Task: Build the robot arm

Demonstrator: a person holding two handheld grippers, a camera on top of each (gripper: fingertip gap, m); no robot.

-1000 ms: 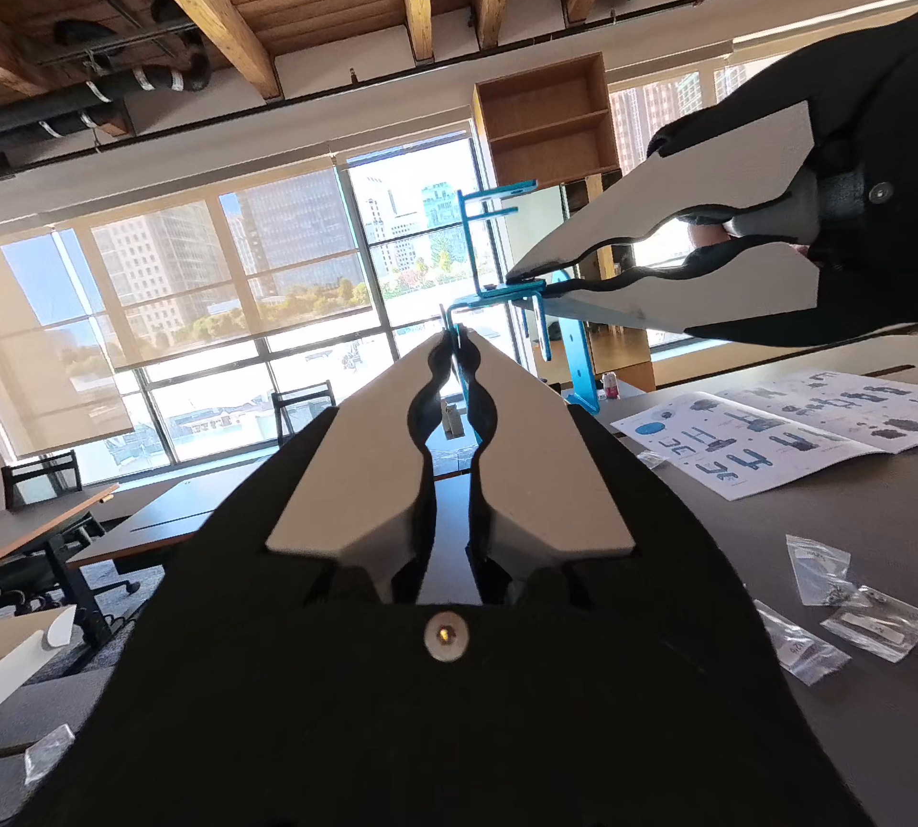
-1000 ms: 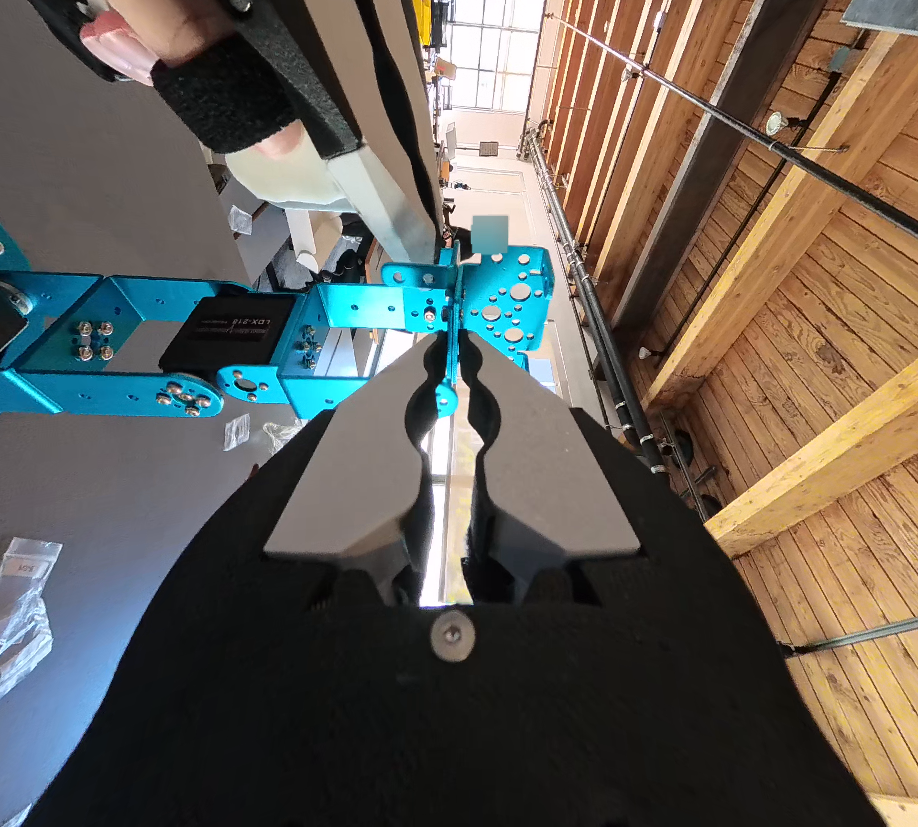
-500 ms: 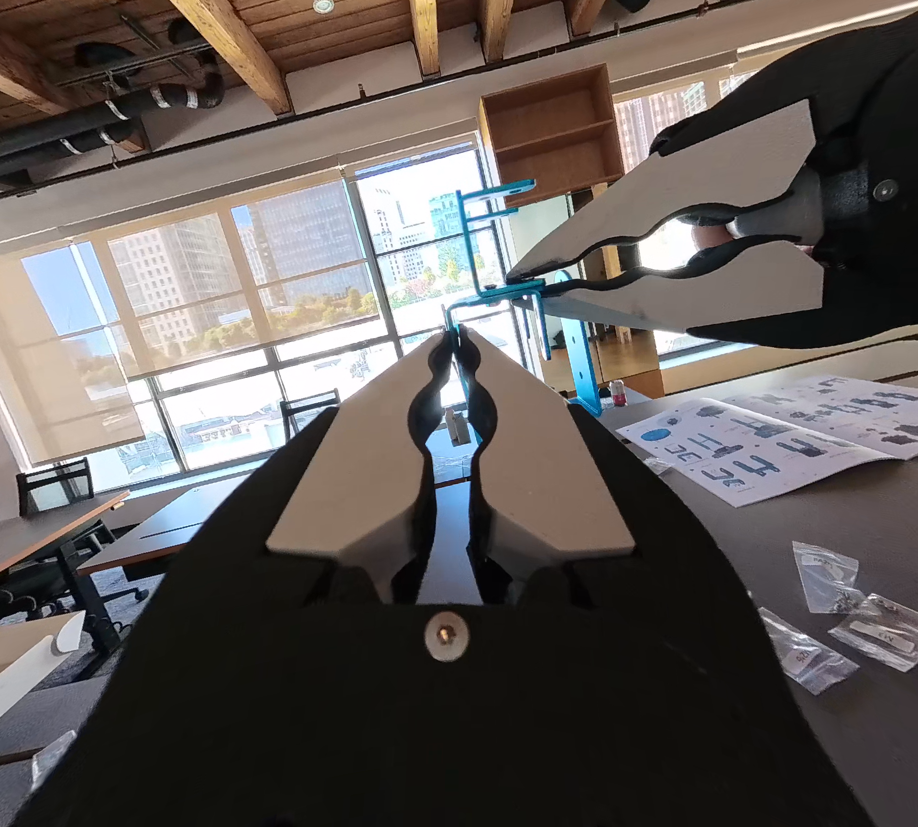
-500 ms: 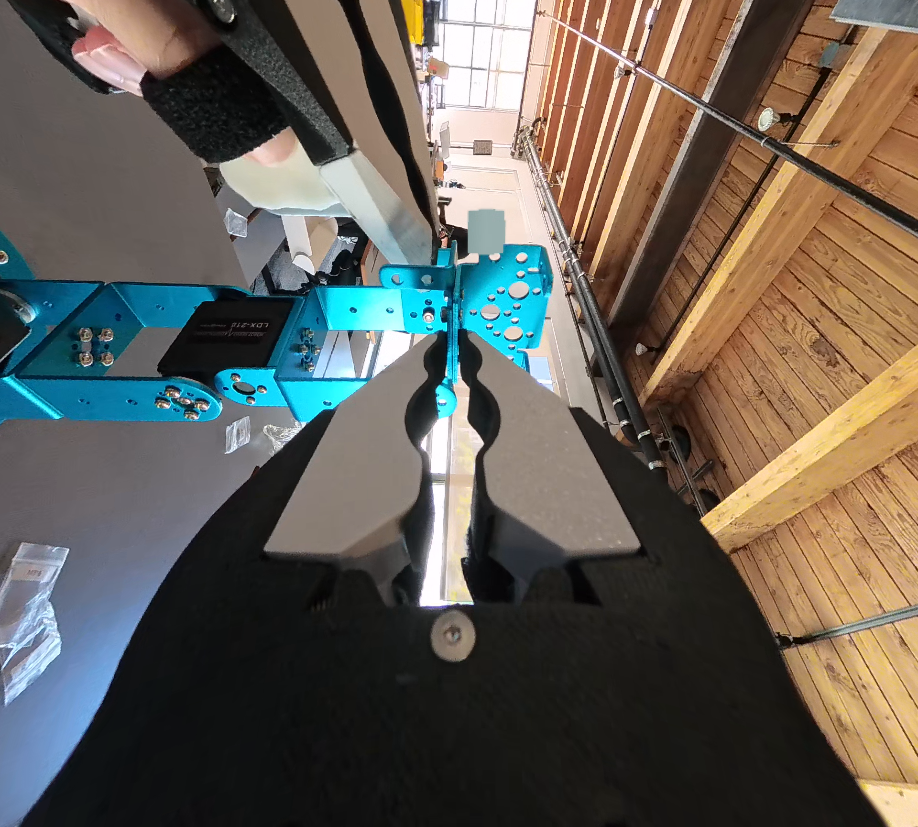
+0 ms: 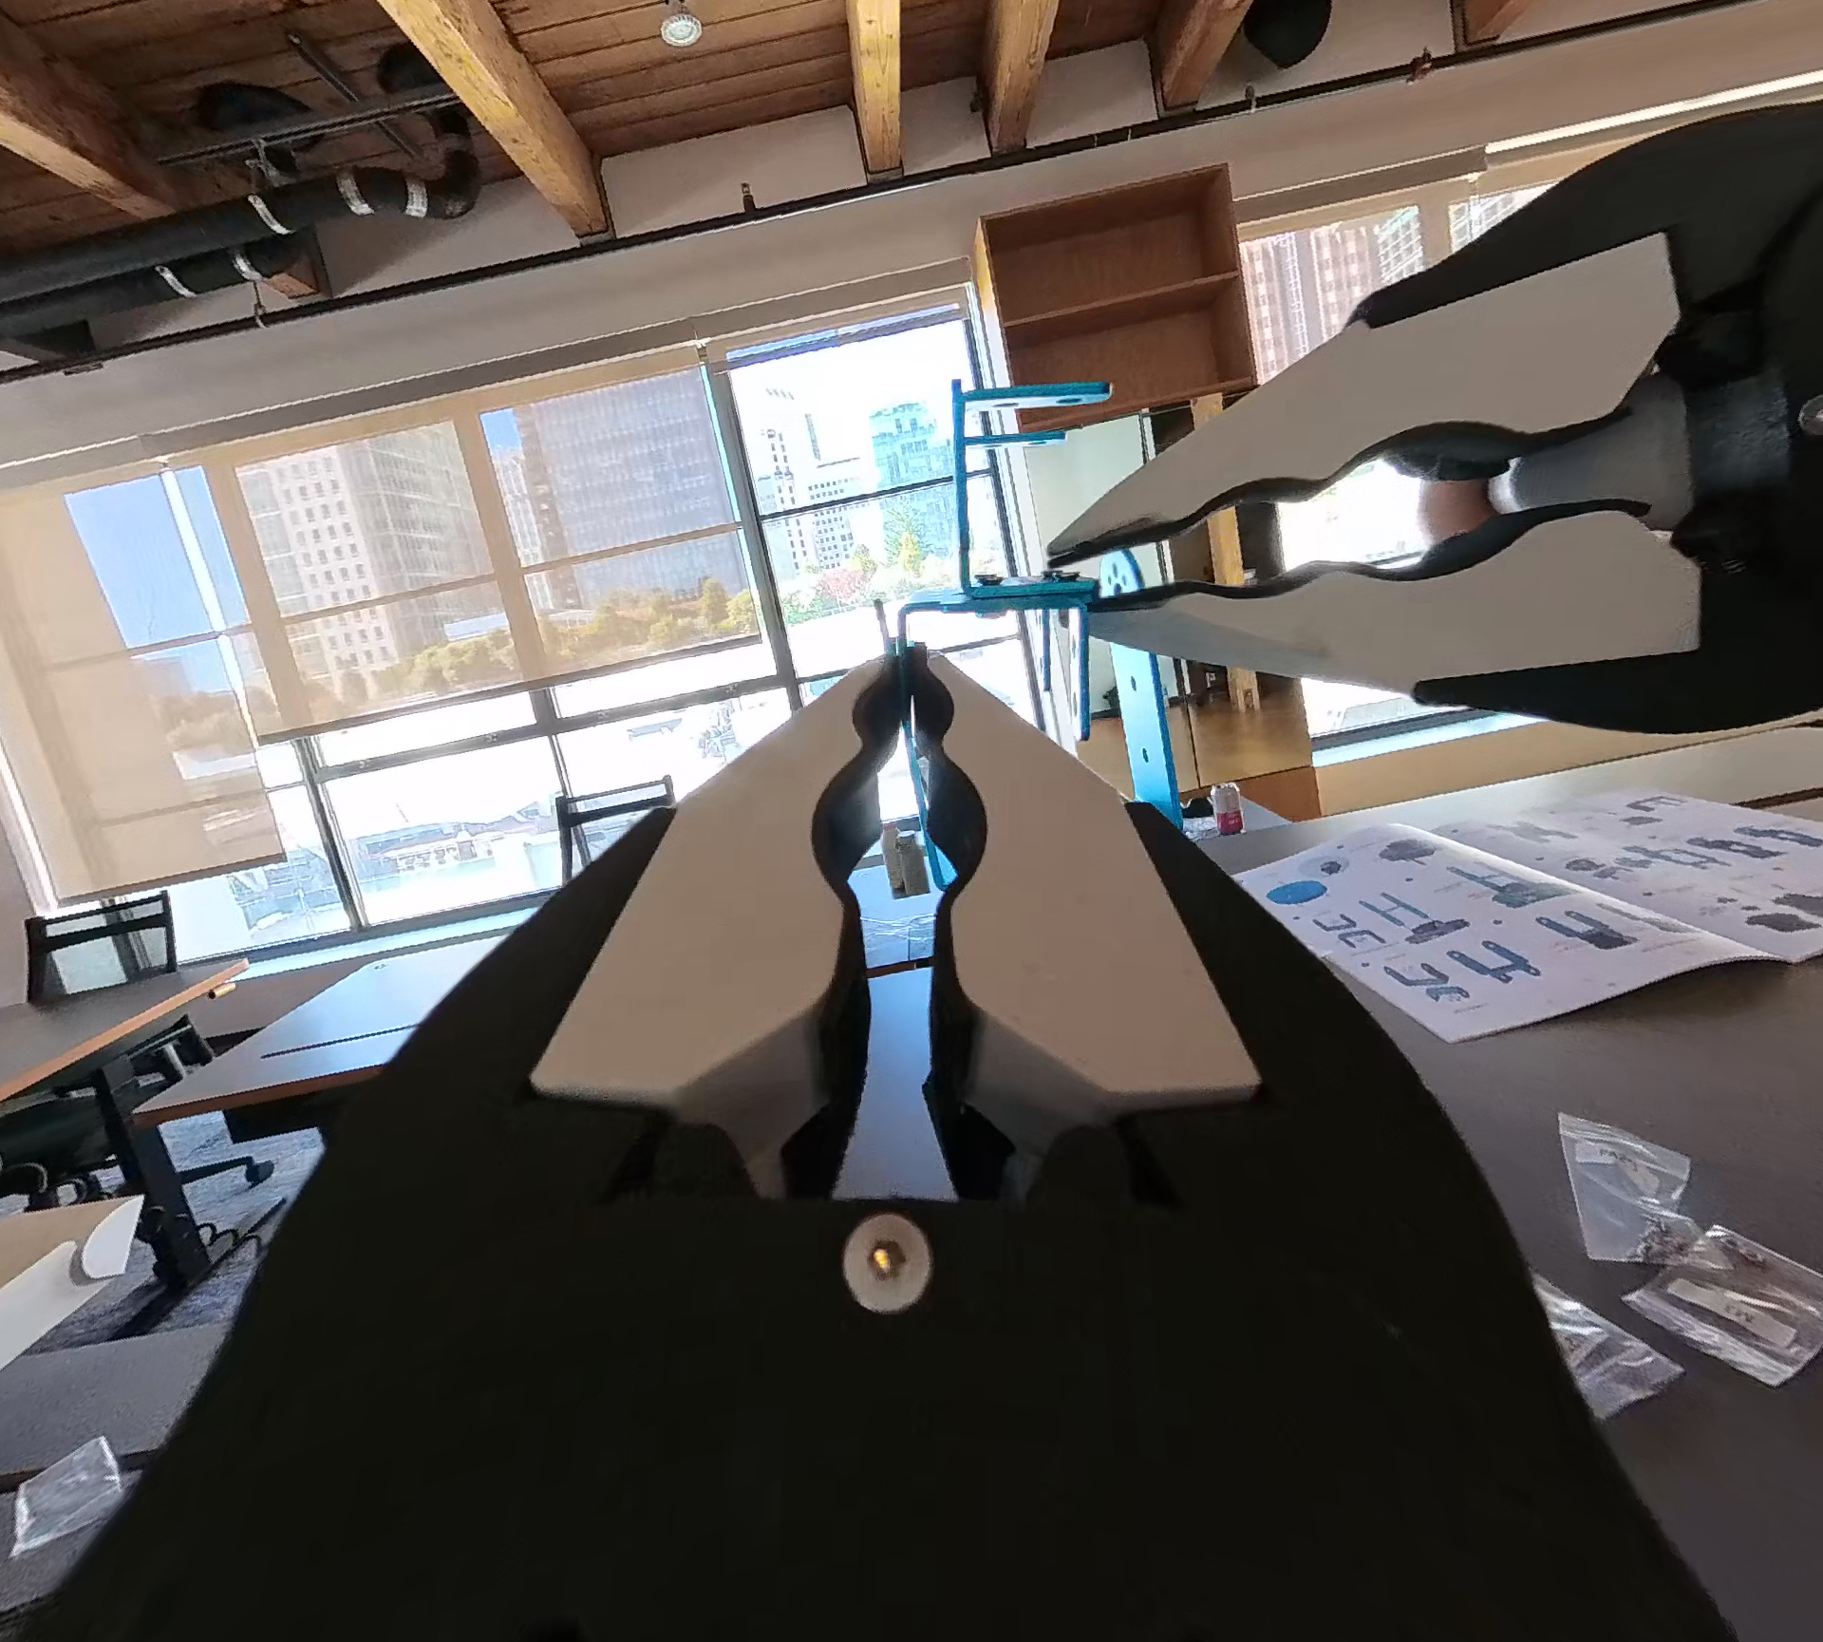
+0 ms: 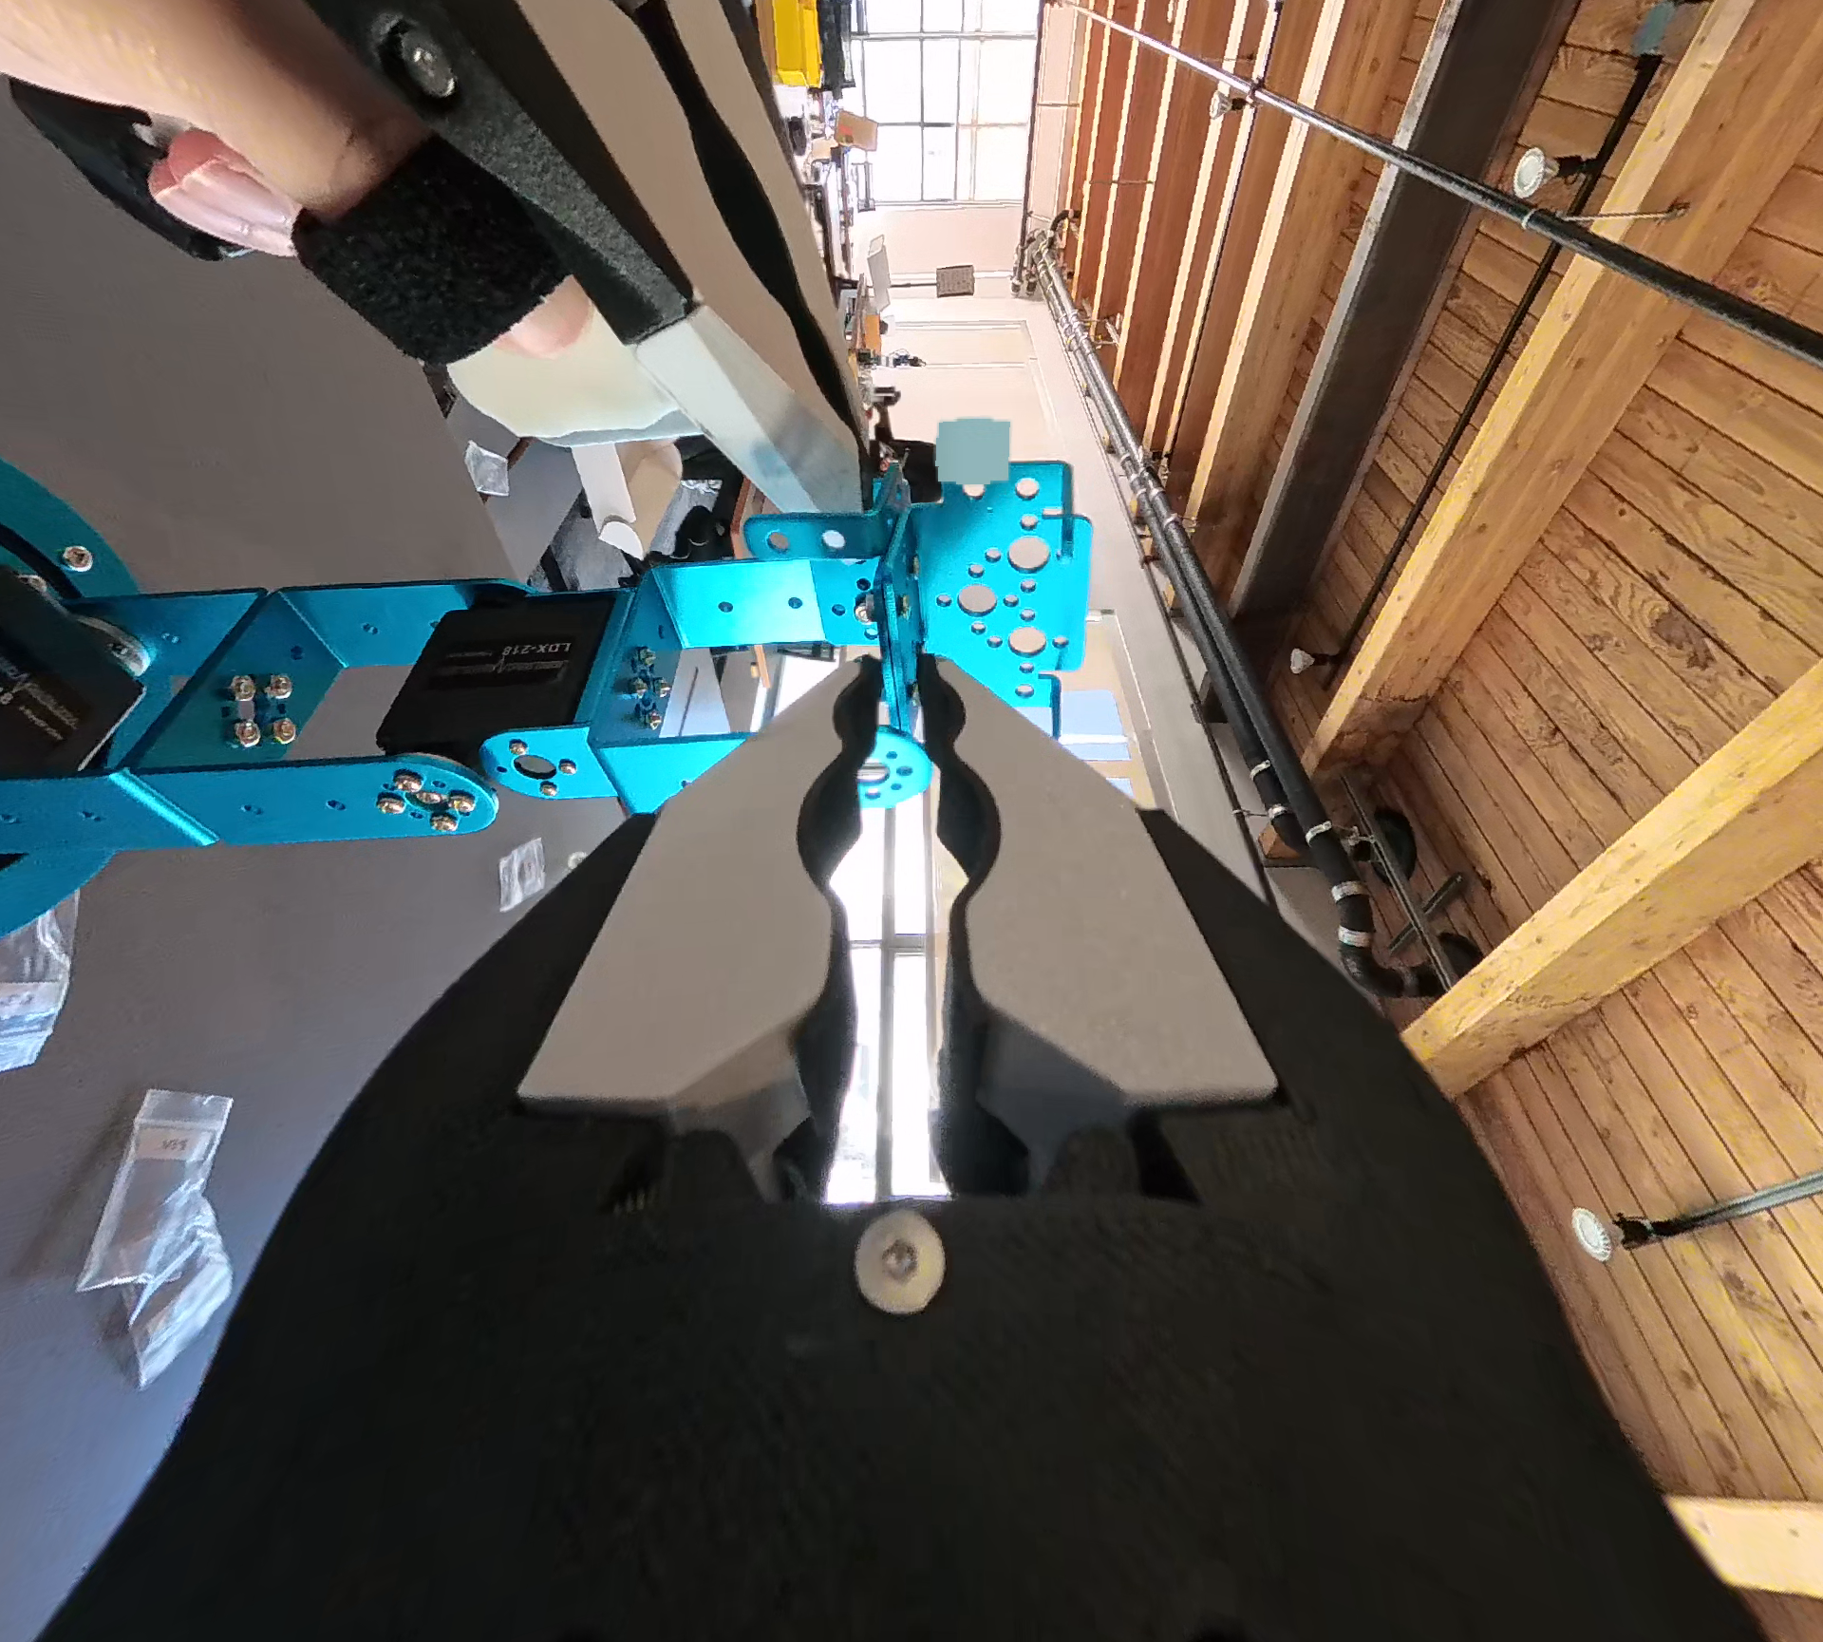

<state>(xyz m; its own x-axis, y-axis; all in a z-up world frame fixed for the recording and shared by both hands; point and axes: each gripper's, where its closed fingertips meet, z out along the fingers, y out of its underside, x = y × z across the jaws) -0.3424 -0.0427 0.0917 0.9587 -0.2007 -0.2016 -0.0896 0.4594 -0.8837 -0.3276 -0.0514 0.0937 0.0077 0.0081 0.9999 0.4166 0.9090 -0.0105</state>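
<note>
Tight up top — the left gripper and right gripper crowd one corner of the blue bracket arm, tips nearly meeting. Below it, bare grey worktop gives passage, though small plastic bags and an open booklet litter its right edge.

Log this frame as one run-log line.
left gripper: shut on blue bracket | right gripper: shut on blue bracket | blue servo arm attached | table: booklet, bags

Left tool pinched on blue metal bracket, right tool clamping its flange.
</note>
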